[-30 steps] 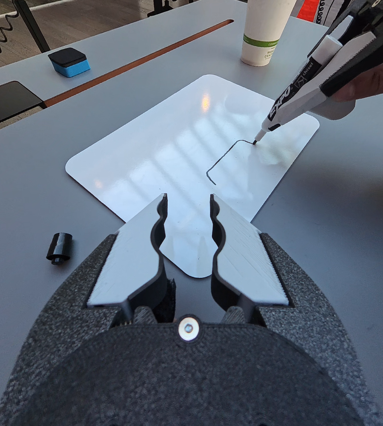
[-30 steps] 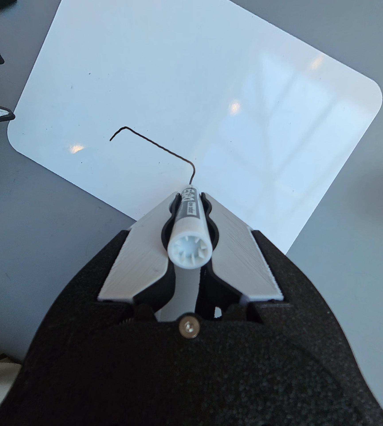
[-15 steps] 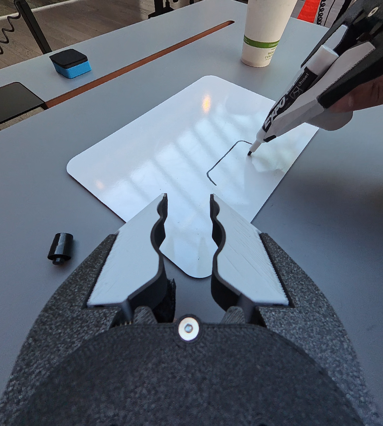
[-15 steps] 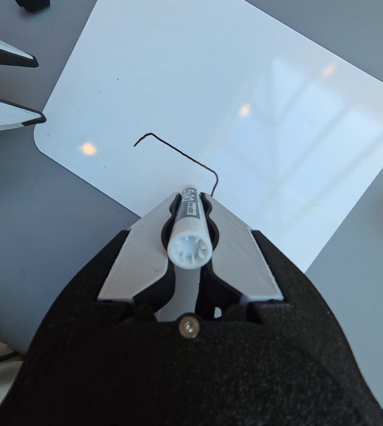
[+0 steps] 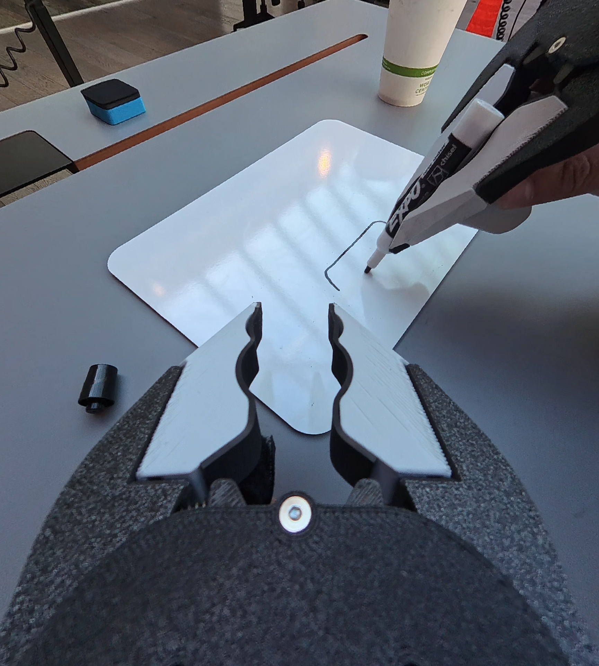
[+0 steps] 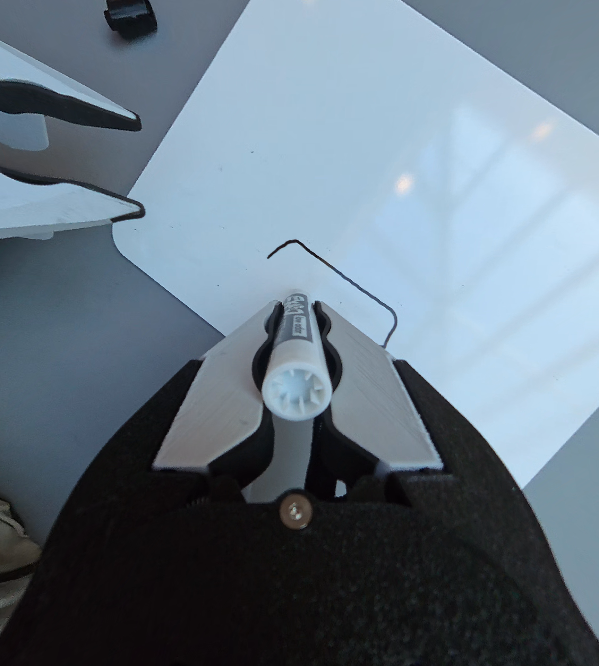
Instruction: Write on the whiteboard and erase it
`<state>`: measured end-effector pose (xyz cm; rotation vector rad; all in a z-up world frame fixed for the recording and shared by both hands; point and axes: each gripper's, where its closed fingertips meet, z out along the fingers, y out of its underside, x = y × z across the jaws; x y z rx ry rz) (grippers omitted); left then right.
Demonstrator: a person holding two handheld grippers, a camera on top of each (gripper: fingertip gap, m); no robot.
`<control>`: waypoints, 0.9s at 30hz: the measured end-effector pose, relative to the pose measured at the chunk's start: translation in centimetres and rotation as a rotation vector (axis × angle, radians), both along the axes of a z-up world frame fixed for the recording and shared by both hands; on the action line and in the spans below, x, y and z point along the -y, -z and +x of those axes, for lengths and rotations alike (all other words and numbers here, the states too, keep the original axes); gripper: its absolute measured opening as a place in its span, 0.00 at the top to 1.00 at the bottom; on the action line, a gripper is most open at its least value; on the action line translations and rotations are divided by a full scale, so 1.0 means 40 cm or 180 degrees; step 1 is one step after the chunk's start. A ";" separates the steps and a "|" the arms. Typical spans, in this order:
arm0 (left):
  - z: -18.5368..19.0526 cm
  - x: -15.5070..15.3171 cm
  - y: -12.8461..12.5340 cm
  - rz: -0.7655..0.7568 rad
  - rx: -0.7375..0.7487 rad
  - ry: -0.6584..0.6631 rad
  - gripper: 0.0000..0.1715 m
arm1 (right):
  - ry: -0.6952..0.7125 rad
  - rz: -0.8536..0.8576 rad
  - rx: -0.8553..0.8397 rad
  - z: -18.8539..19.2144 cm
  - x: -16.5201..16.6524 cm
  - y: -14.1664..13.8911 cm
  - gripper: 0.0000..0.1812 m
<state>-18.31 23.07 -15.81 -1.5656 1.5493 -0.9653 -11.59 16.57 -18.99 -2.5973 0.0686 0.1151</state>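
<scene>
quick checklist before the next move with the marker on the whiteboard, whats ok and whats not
1. Grip on the marker: ok, the right gripper is shut on its barrel, tip pointing down.
2. Tip contact with the whiteboard: ok in the left wrist view, the tip looks to be on the surface, right of the line's short lower leg.
3. Drawn line: ok, one thin black stroke with two bends, unsmeared.
4. Left gripper: ok, open, empty, over the board's near corner and apart from the line.
5. Marker cap: ok, lying on the table off the board.
6. Eraser and paper cup: ok, both off the board.
</scene>
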 end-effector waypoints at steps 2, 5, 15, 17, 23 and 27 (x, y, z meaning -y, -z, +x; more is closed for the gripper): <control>0.000 0.000 -0.001 0.0001 0.0006 -0.0001 0.79 | -0.0049 0.0001 -0.0006 -0.012 -0.011 0.000 0.90; 0.000 0.000 -0.002 0.0003 0.0010 -0.0004 0.79 | -0.0110 0.0003 -0.0014 -0.028 -0.026 0.000 0.90; -0.002 -0.001 -0.005 0.0004 0.0027 -0.0009 0.79 | -0.0226 0.0001 -0.0025 -0.056 -0.050 0.000 0.90; -0.003 0.000 -0.005 0.0003 0.0029 -0.0008 0.78 | -0.0217 0.0011 -0.0034 -0.054 -0.052 0.001 0.90; -0.004 0.000 -0.003 0.0003 0.0027 -0.0011 0.79 | -0.0227 0.0019 -0.0024 -0.046 -0.059 0.000 0.90; -0.006 -0.002 -0.003 -0.0001 0.0029 -0.0019 0.78 | -0.0133 0.0405 -0.0038 -0.009 -0.049 -0.091 0.90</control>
